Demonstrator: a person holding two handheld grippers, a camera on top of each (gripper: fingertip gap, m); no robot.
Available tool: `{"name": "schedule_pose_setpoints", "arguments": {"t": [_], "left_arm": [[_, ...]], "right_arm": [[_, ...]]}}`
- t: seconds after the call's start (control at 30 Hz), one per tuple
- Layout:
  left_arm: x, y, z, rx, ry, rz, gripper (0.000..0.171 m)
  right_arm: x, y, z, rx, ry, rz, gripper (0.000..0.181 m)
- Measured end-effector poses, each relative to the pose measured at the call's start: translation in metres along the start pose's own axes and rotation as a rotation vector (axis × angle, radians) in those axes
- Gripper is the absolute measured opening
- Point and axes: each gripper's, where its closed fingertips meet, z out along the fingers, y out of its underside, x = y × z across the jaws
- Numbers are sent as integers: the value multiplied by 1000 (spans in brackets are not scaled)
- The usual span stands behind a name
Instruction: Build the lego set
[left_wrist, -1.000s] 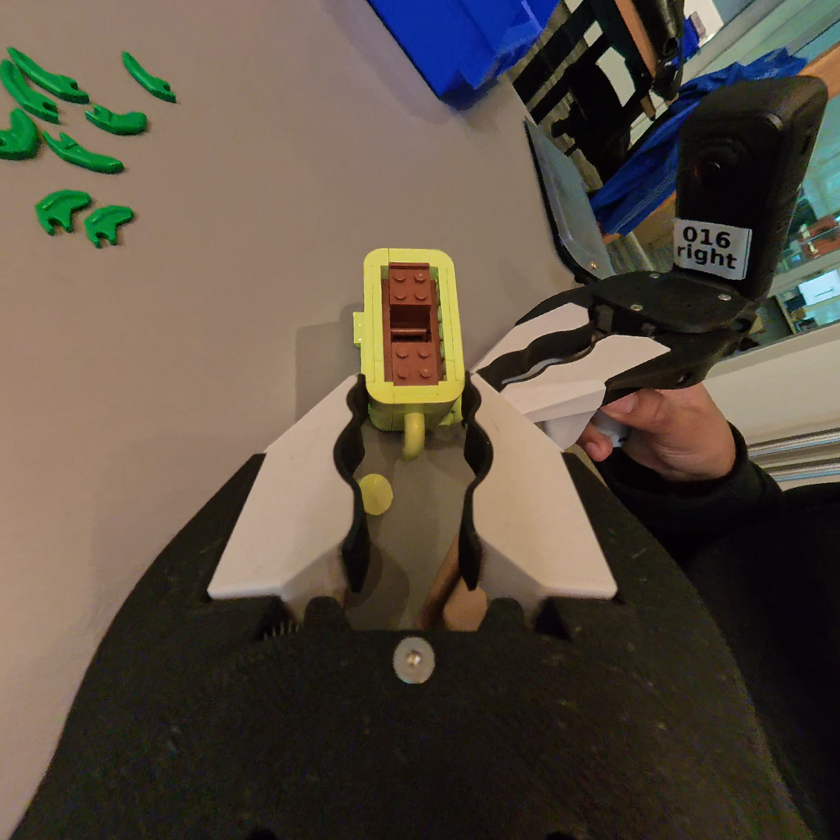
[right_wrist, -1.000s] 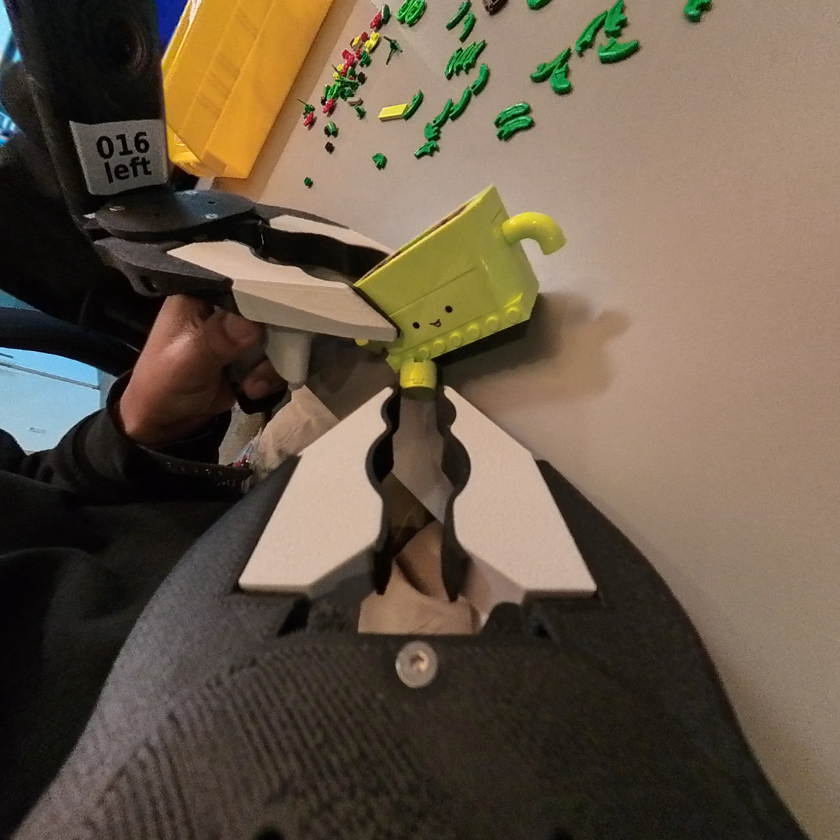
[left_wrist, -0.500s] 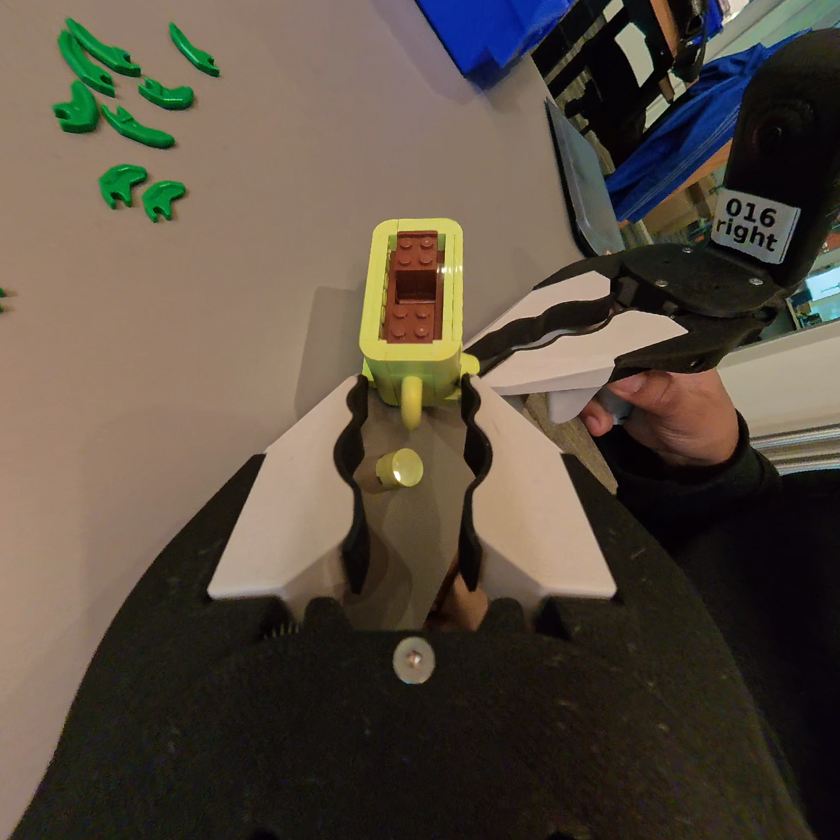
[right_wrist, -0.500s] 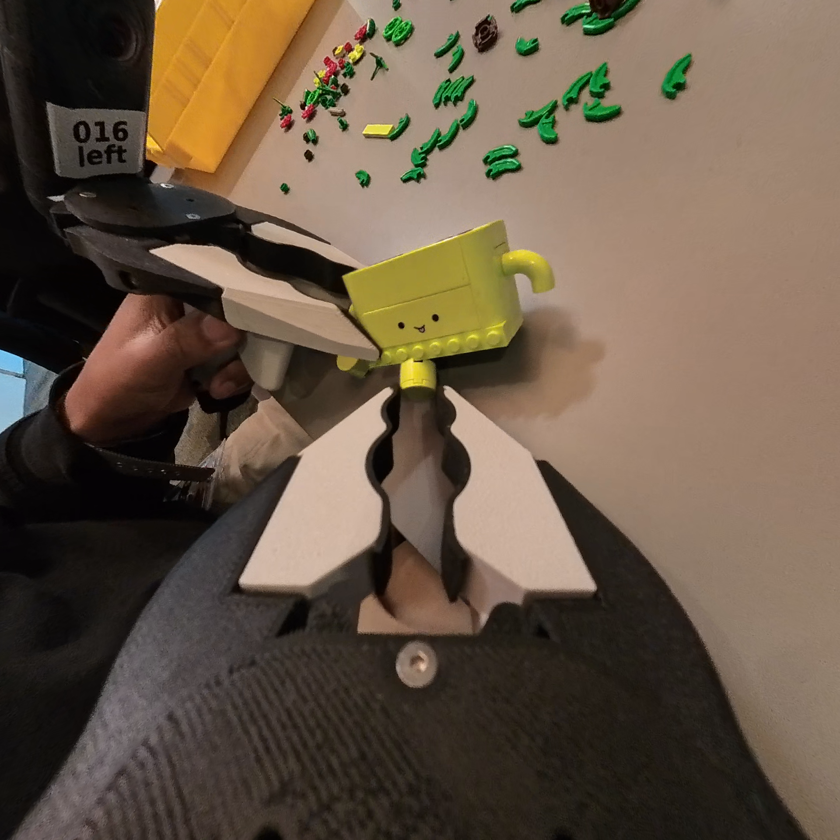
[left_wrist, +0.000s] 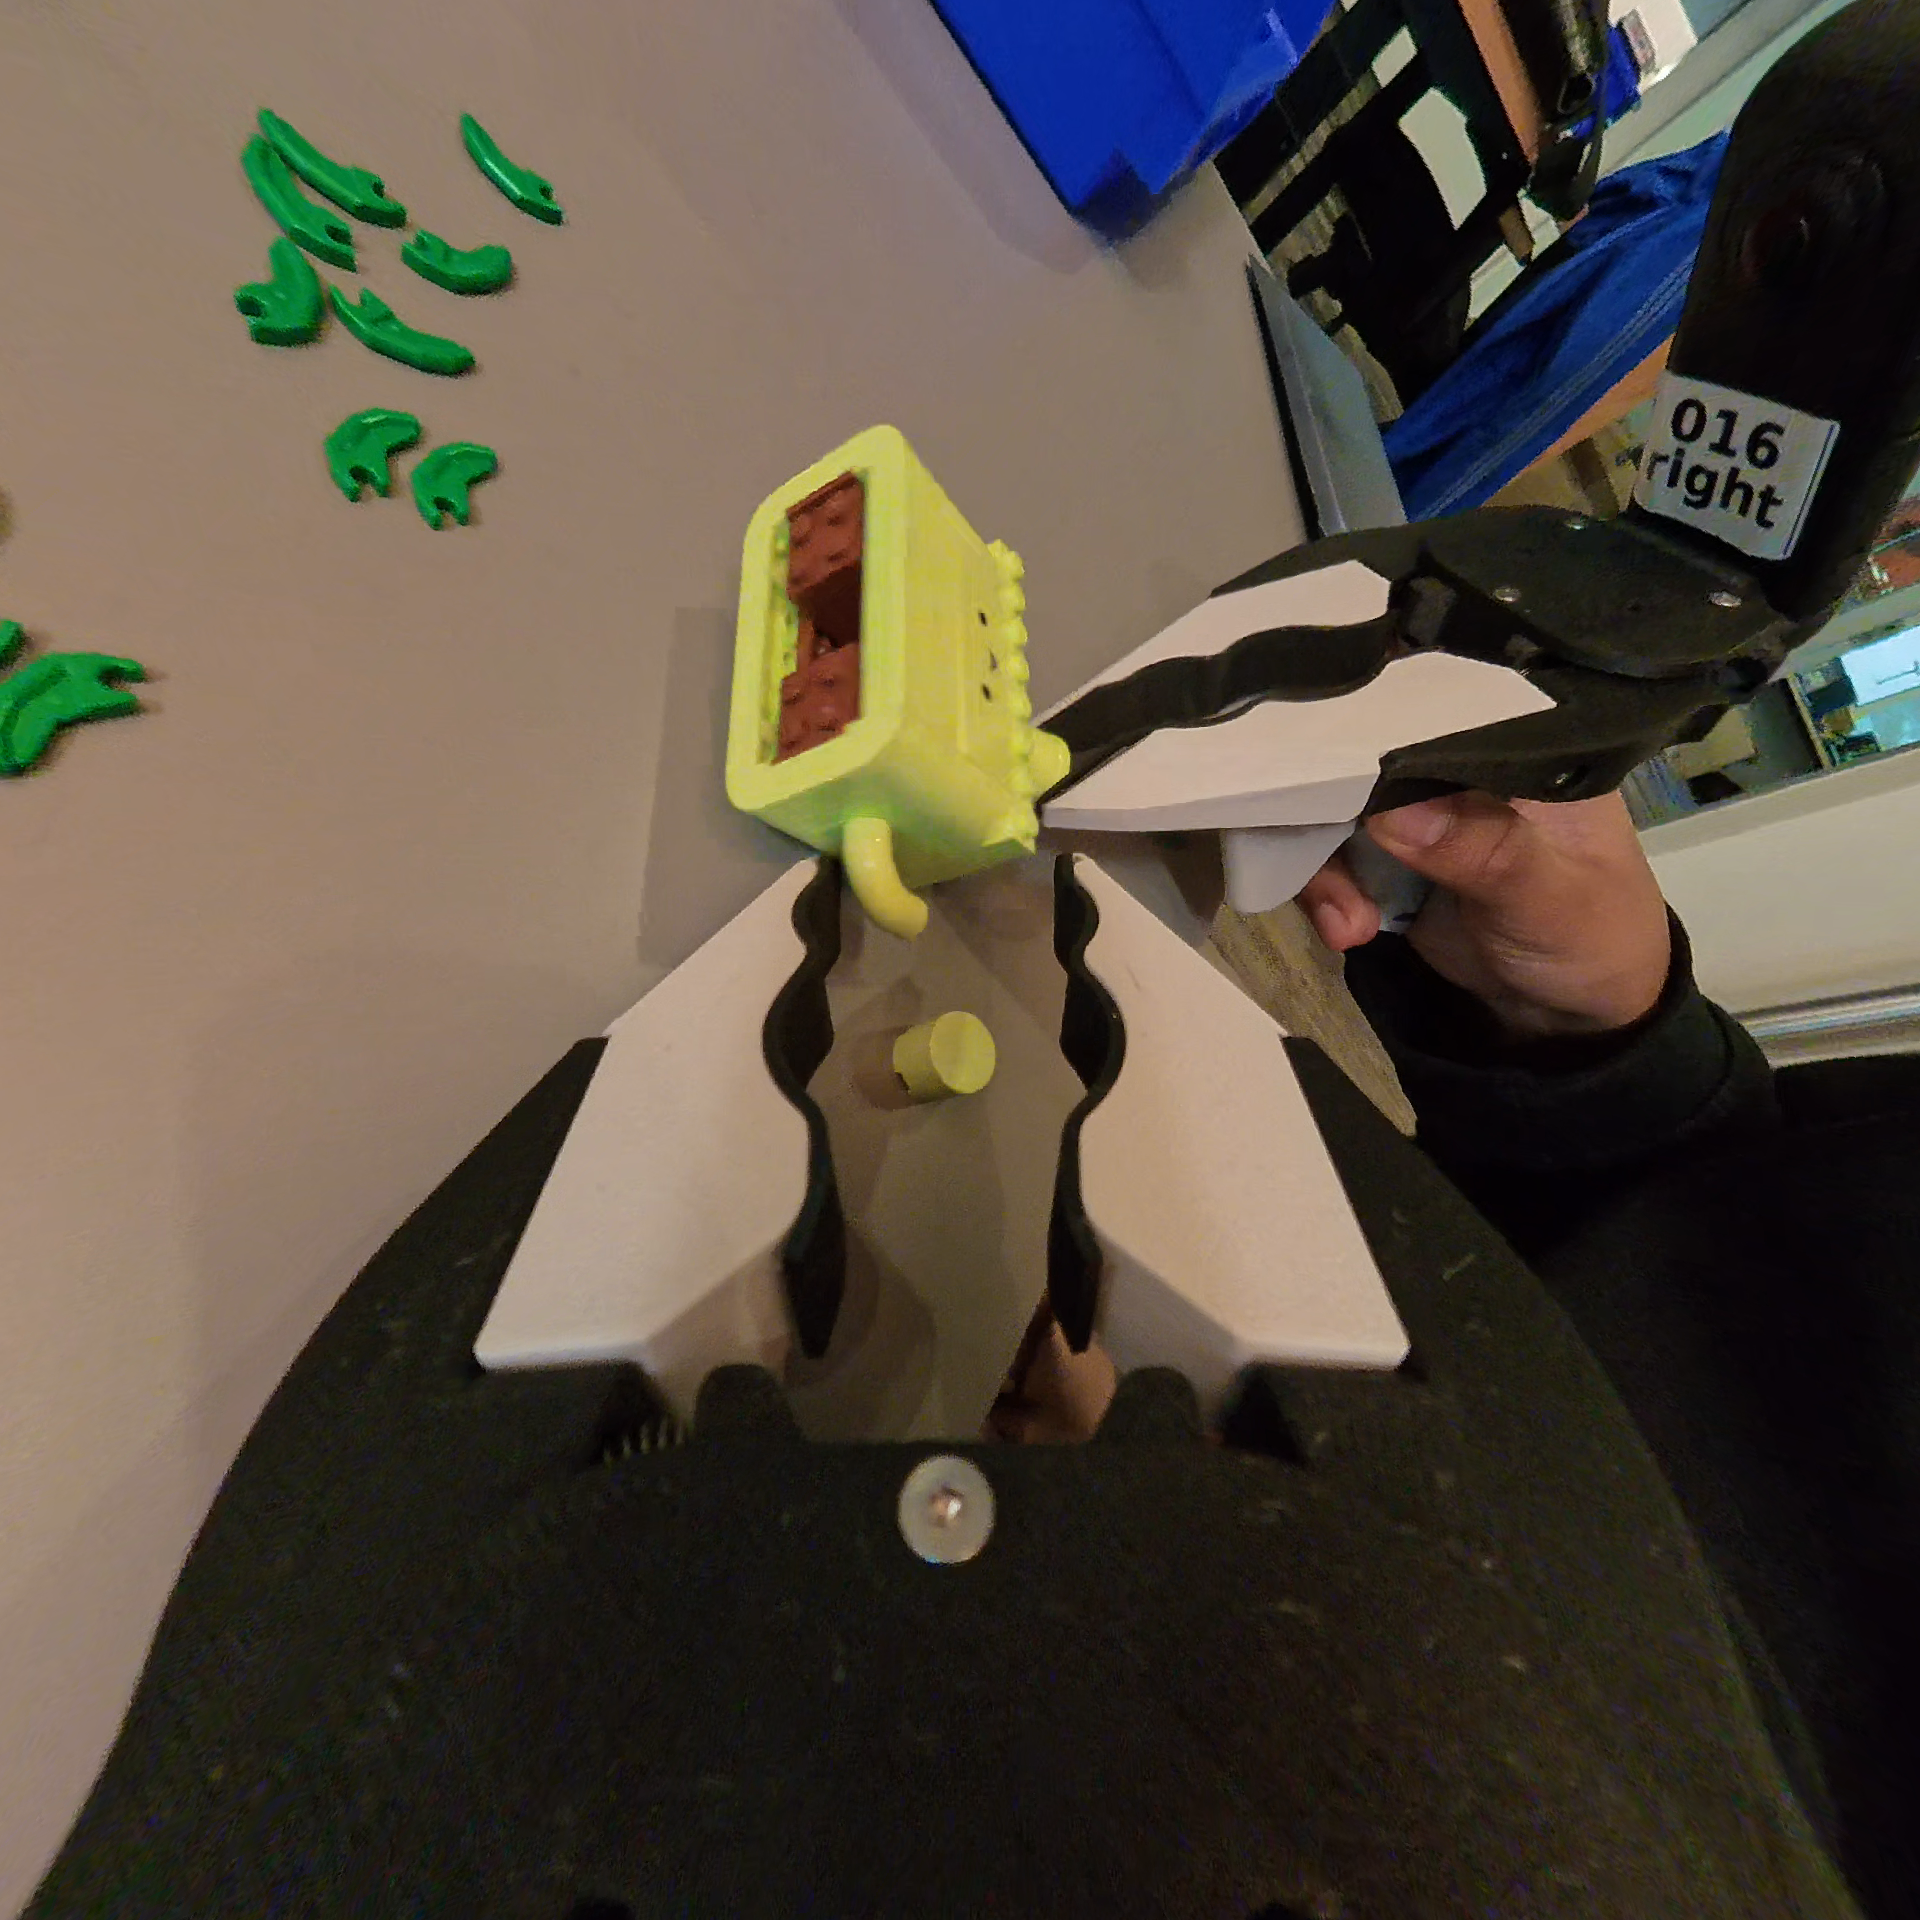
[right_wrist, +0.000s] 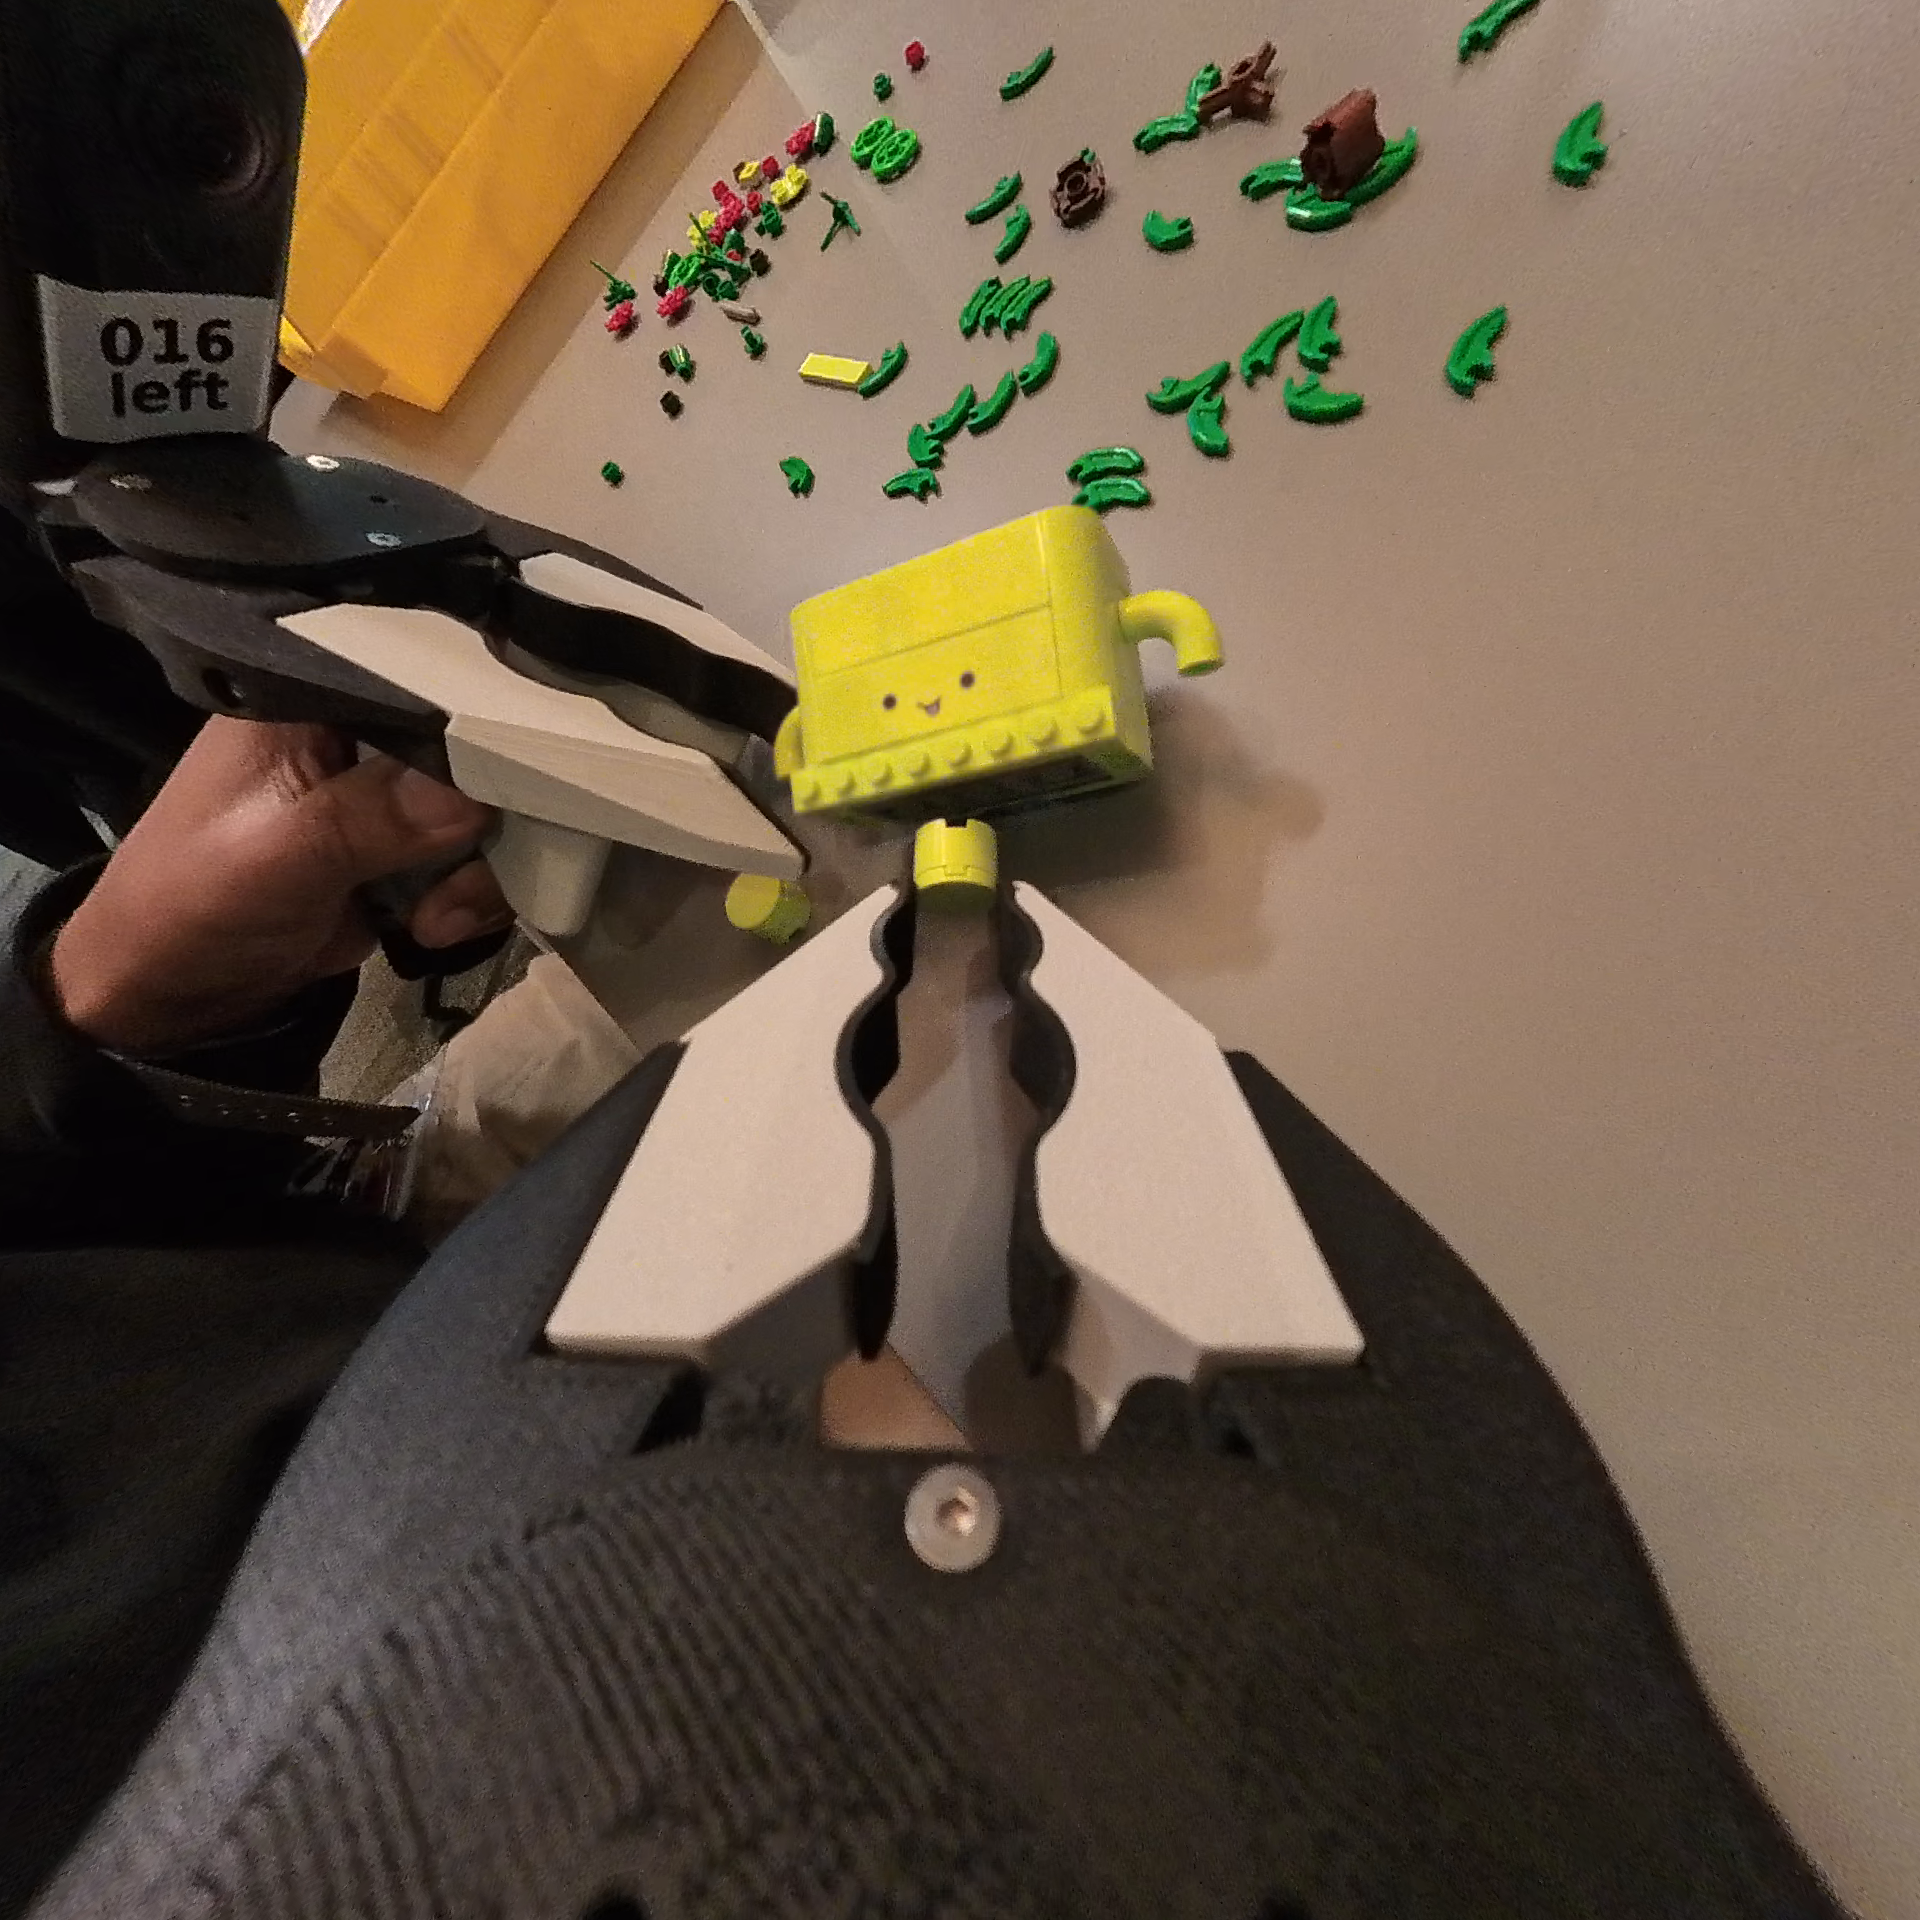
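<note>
The right gripper (right_wrist: 954, 902) pinches a lime stud leg (right_wrist: 956, 862) under the tilted lime pot figure (right_wrist: 971, 670). The left gripper (left_wrist: 940, 883) stands released beside it, a loose lime cylinder (left_wrist: 943, 1051) between its fingers on the worktop (left_wrist: 416, 831).

Lying scattered on the plain grey table (right_wrist: 1558, 831): green leaf pieces (right_wrist: 1205, 405), small red and yellow bits (right_wrist: 727, 239), brown pieces (right_wrist: 1335, 135), a loose lime cylinder (left_wrist: 940, 1051); resting at its edges, a yellow bin (right_wrist: 468, 197) and a blue bin (left_wrist: 1101, 94).

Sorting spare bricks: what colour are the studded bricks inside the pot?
Reddish brown bricks, clearest in the left wrist view.
</note>
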Motion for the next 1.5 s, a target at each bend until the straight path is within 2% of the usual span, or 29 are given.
{"name": "schedule_pose_setpoints", "arguments": {"t": [0.4,0.5,0.6,0.73,0.83,0.9,0.97,1.1,1.2,1.33,1.5], "left_arm": [[-8,-7,-14,42,-18,-3,44],[-1,-18,-22,107,-11,40,43],[18,-33,-31,211,43,166,48],[35,-40,-36,280,77,237,48],[55,-36,-35,266,307,98,50],[65,-39,-39,288,472,-29,56],[70,-38,-41,286,573,-112,55],[69,-27,-30,200,573,-146,39],[73,-31,-35,232,630,-187,15],[73,-31,-39,238,689,-255,15],[72,-33,-46,256,766,-355,15]], "right_arm": [[-9,-14,-9,83,-65,-26,14],[-21,-22,-16,134,-149,-9,14],[-35,-29,-22,178,-250,7,14],[-41,-30,-24,197,-271,-35,14],[-54,-31,-28,234,-276,-161,14],[-58,-31,-29,245,-220,-275,14],[-59,-30,-29,241,-146,-399,14],[-65,-32,-31,274,-45,-582,14],[-71,-33,-31,280,-37,-641,14],[-74,-32,-32,286,-12,-709,14],[-76,-35,-39,331,120,-971,34]]}}
